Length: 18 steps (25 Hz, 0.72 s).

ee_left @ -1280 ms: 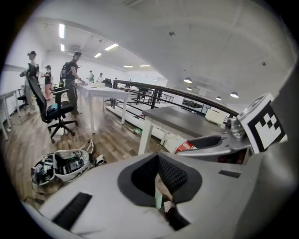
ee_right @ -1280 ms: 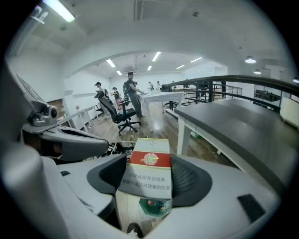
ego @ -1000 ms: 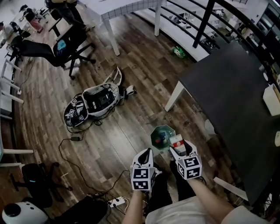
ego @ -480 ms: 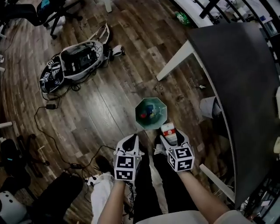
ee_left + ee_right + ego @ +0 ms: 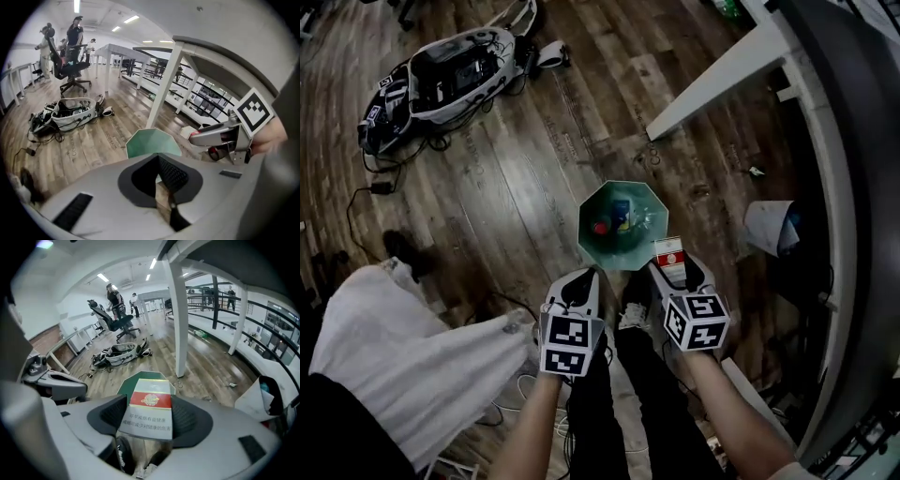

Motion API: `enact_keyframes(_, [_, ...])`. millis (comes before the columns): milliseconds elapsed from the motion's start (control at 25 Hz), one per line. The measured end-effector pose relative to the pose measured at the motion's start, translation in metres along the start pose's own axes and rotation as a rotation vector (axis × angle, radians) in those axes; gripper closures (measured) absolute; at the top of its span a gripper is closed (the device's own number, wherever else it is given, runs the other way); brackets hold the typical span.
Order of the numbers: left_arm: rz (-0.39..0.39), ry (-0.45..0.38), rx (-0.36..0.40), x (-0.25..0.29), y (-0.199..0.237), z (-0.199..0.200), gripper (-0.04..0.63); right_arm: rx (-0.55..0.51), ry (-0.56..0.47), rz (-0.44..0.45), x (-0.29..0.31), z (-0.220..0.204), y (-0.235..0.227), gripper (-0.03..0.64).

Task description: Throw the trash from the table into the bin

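A green eight-sided bin (image 5: pixel 623 225) stands on the wooden floor with red and blue scraps inside. My right gripper (image 5: pixel 677 272) is shut on a white and red cigarette pack (image 5: pixel 668 254), held just at the bin's near right rim. In the right gripper view the pack (image 5: pixel 147 411) sits between the pads with the bin (image 5: pixel 136 379) right behind it. My left gripper (image 5: pixel 579 281) hovers beside the bin's near left rim, shut and with nothing in it. In the left gripper view its jaws (image 5: pixel 159 180) meet, the bin (image 5: pixel 150 143) lies ahead, and the right gripper (image 5: pixel 213 137) shows to the right.
A dark table (image 5: pixel 867 141) with a white leg (image 5: pixel 722 80) rises at the right, with a paper bag (image 5: pixel 769 225) on the floor under it. An open bag with cables (image 5: pixel 441 70) lies far left. White cloth (image 5: pixel 394 356) fills the near left. My legs are under the grippers.
Both grippers have sunk toward the floor and now hang close to the bin's near rim, which looks larger. The pack stays gripped. White cloth has come into view at the left.
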<state>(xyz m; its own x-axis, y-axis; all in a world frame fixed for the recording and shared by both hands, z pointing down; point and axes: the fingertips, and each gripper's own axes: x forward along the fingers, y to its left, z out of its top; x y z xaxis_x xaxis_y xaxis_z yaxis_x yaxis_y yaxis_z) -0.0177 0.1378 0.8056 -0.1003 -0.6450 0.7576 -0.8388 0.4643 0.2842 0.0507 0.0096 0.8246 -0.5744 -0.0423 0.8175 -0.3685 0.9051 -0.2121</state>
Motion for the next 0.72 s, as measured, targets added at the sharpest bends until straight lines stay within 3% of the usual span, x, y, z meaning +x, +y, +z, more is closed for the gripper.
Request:
enact_keyframes(280, [-0.024,0.002,-0.015,0.057,0.008,-0.051,0.571,-0.032,-0.012,0.067,0.071,-0.022,0.012,0.302])
enact_keyframes(480, [-0.034,-0.024,-0.06,0.083,0.015,-0.058,0.571,0.023,-0.009,0.076,0.105,-0.022,0.007,0.302])
enact_keyframes(720, [-0.028,-0.046,-0.075,0.093,0.019,-0.055,0.571,-0.04,0.042,0.046,0.14,-0.024,0.006,0.304])
